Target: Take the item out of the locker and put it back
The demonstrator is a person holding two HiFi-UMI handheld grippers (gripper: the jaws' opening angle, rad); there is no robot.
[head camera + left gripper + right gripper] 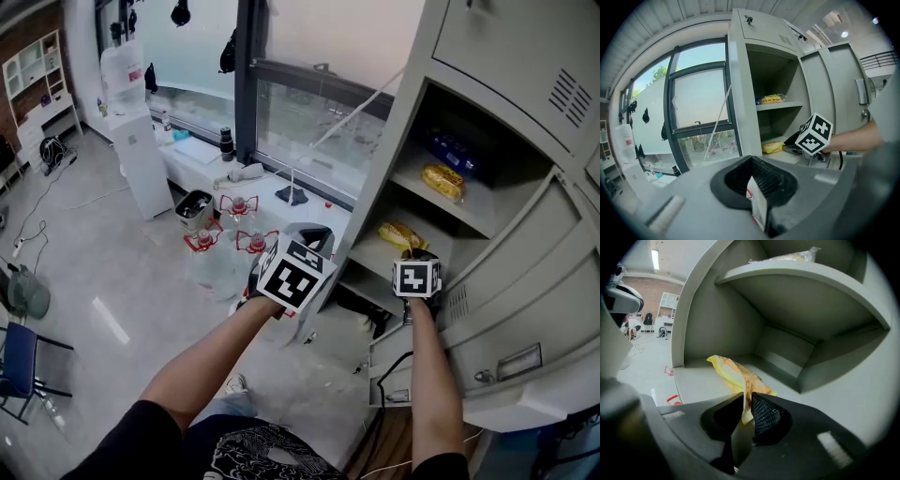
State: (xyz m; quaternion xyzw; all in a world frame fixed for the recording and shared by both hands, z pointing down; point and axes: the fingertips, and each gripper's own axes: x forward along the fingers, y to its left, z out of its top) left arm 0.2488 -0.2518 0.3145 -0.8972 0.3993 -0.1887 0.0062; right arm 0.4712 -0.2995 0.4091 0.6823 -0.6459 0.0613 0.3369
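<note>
A yellow snack packet (733,371) lies on the lower shelf (698,380) of the open grey locker (412,103). My right gripper (749,403) reaches into that compartment, shut on the packet's near crimped edge, which stands up between the pads. In the head view the right gripper (413,255) sits at the shelf front, just before the packet (401,235). The left gripper (312,236) hovers outside the locker, left of its side wall, jaws together with nothing held. From the left gripper (758,190) view, the packet (772,147) shows beside the right gripper (796,149).
The upper shelf holds another yellow packet (442,181) and a blue packet (455,150). The locker door (525,281) swings open at right. Water bottles (234,246), a white dispenser (136,141) and a blue chair (19,361) stand on the floor at left.
</note>
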